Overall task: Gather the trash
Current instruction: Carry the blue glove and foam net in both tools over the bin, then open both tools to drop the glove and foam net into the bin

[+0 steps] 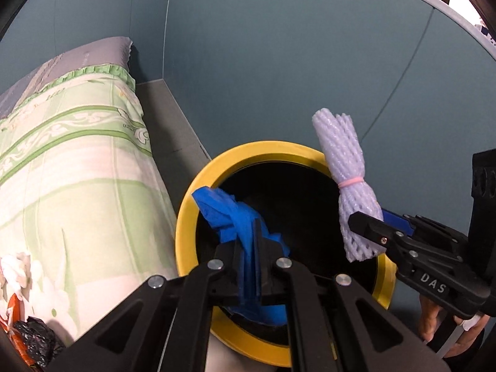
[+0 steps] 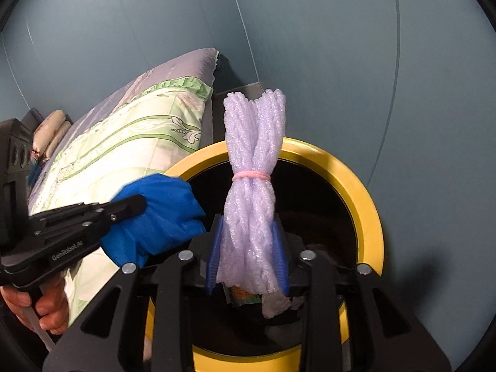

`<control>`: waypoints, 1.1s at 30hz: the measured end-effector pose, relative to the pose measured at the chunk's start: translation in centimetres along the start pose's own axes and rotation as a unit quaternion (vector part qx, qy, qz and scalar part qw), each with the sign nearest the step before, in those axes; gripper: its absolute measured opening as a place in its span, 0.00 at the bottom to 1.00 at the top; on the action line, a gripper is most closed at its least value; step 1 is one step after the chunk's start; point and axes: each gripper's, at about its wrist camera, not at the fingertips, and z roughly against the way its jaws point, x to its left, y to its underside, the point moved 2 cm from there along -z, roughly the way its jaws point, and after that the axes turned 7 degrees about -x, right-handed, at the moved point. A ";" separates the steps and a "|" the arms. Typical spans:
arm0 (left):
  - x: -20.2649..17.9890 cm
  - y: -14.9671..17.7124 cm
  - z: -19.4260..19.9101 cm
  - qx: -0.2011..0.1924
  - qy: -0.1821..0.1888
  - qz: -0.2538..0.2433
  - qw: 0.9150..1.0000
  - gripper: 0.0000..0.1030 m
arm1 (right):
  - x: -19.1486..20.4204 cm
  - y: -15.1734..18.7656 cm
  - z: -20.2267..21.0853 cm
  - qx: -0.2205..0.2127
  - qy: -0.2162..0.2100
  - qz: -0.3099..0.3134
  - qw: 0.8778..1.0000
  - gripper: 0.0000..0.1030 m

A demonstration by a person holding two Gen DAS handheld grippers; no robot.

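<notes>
Both pieces of trash are picked up and carried to the bin, so the collecting is well along, but neither has dropped in yet. The left gripper [image 1: 248,266] is pressed tight on a crumpled blue plastic bag [image 1: 238,220], which bunches out ahead of its tips and hangs right over the dark mouth of the round yellow-rimmed trash bin [image 1: 186,217]. The right gripper [image 2: 248,254] has a bundle of pale lilac foam fruit netting [image 2: 252,167], tied at its waist with a pink rubber band [image 2: 251,176], standing upright between its blue pads [image 2: 214,255]; the pads sit against the bundle's lower part, though the hold looks light to me. That bundle is also above the bin opening, just ahead of the gripper. Below it, inside the bin, some scraps of wrapper and paper [image 2: 263,302] already lie, so earlier pieces seem to be in. To the left of both grippers runs a bed with a green floral sheet [image 1: 77,170]. What is left, as I judge it, is simply letting both items fall into the bin.
</notes>
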 end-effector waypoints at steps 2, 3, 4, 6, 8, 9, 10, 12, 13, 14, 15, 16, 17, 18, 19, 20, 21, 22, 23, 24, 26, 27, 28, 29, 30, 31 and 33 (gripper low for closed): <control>0.3 0.0 0.0 0.001 0.003 0.011 1.000 0.15 | -0.1 -0.1 0.3 -0.004 0.004 -0.002 1.000 0.39; 0.5 -0.1 0.0 -0.001 0.003 0.015 1.000 0.27 | -0.2 -0.2 0.4 -0.007 0.006 -0.004 1.000 0.46; 0.6 -0.1 0.0 -0.005 0.002 0.018 1.000 0.36 | -0.3 -0.3 0.6 -0.009 0.008 -0.008 1.000 0.48; 0.8 -0.2 0.5 -0.013 -0.005 0.019 1.000 0.37 | -0.6 -0.5 0.9 -0.012 0.009 -0.014 1.000 0.48; 1.1 -0.2 0.8 -0.015 -0.007 0.022 1.000 0.37 | -0.8 -0.5 1.4 -0.017 0.013 -0.016 1.000 0.48; 1.4 -0.2 1.0 -0.016 -0.008 0.025 1.000 0.37 | -0.9 -0.5 1.5 -0.019 0.014 -0.018 1.000 0.48; 1.6 -0.2 1.4 -0.017 -0.010 0.027 0.999 0.37 | -1.0 -0.6 1.9 -0.020 0.013 -0.020 1.000 0.48; 2.2 -0.1 2.0 -0.020 -0.013 0.034 0.999 0.39 | -0.7 -0.5 2.2 -0.024 0.014 -0.021 0.999 0.48; 2.6 -0.1 2.5 -0.023 -0.013 0.037 0.999 0.41 | -0.5 -0.5 2.5 -0.027 0.015 -0.020 0.999 0.48; 2.7 0.1 3.0 -0.027 -0.016 0.038 0.999 0.43 | -0.3 -0.7 2.5 -0.028 0.014 -0.019 0.999 0.49; 3.2 0.1 3.6 -0.033 -0.019 0.041 0.998 0.47 | -0.1 -0.6 2.8 -0.029 0.013 -0.018 0.999 0.50; 3.6 0.2 4.1 -0.037 -0.022 0.043 0.998 0.52 | 0.1 -0.6 3.1 -0.030 0.012 -0.016 0.999 0.52; 4.0 0.3 4.7 -0.041 -0.025 0.047 0.998 0.53 | 0.5 -0.6 3.4 -0.031 0.011 -0.014 0.999 0.54; 4.5 0.4 5.4 -0.045 -0.028 0.051 0.997 0.54 | 1.0 -0.6 3.7 -0.033 0.009 -0.011 0.999 0.55; 5.0 0.5 6.0 -0.048 -0.030 0.054 0.997 0.57 | 1.6 -0.7 4.0 -0.036 0.008 -0.008 0.999 0.56; 5.5 0.5 6.7 -0.053 -0.033 0.059 0.996 0.59 | 2.0 -0.8 4.2 -0.038 0.006 -0.005 0.999 0.59; 6.2 0.6 7.4 -0.058 -0.037 0.064 0.996 0.61 | 2.6 -0.9 4.4 -0.042 0.004 -0.002 0.999 0.61; 6.7 0.6 8.0 -0.062 -0.041 0.067 0.995 0.62 | 3.3 -1.0 4.7 -0.045 0.000 0.002 0.999 0.61; 7.3 0.7 8.7 -0.066 -0.045 0.069 0.994 0.62 | 3.9 -1.0 5.0 -0.048 -0.003 0.006 0.999 0.62; 7.9 0.8 9.6 -0.071 -0.050 0.072 0.994 0.64 | 4.6 -1.1 5.3 -0.051 -0.007 0.011 0.999 0.64; 9.0 1.1 11.1 -0.079 -0.060 0.081 0.992 0.68 | 6.1 -1.4 5.9 -0.058 -0.017 0.021 0.998 0.68; 9.7 1.2 12.0 -0.084 -0.064 0.085 0.991 0.68 | 7.0 -1.5 6.0 -0.061 -0.023 0.026 0.998 0.70; 10.4 1.5 12.8 -0.088 -0.070 0.088 0.990 0.69 | 7.8 -1.5 6.2 -0.063 -0.029 0.030 0.997 0.70; 10.9 1.7 13.4 -0.090 -0.075 0.090 0.989 0.69 | 8.5 -1.5 6.4 -0.065 -0.034 0.034 0.997 0.71; 11.5 2.0 14.1 -0.094 -0.082 0.093 0.988 0.71 | 9.6 -1.5 6.6 -0.067 -0.042 0.040 0.996 0.72; 12.0 2.3 14.7 -0.097 -0.087 0.096 0.987 0.73 | 10.2 -1.5 6.7 -0.068 -0.047 0.044 0.996 0.74; 13.4 3.2 16.1 -0.103 -0.101 0.105 0.984 0.74 | 12.0 -1.7 6.8 -0.070 -0.060 0.055 0.994 0.76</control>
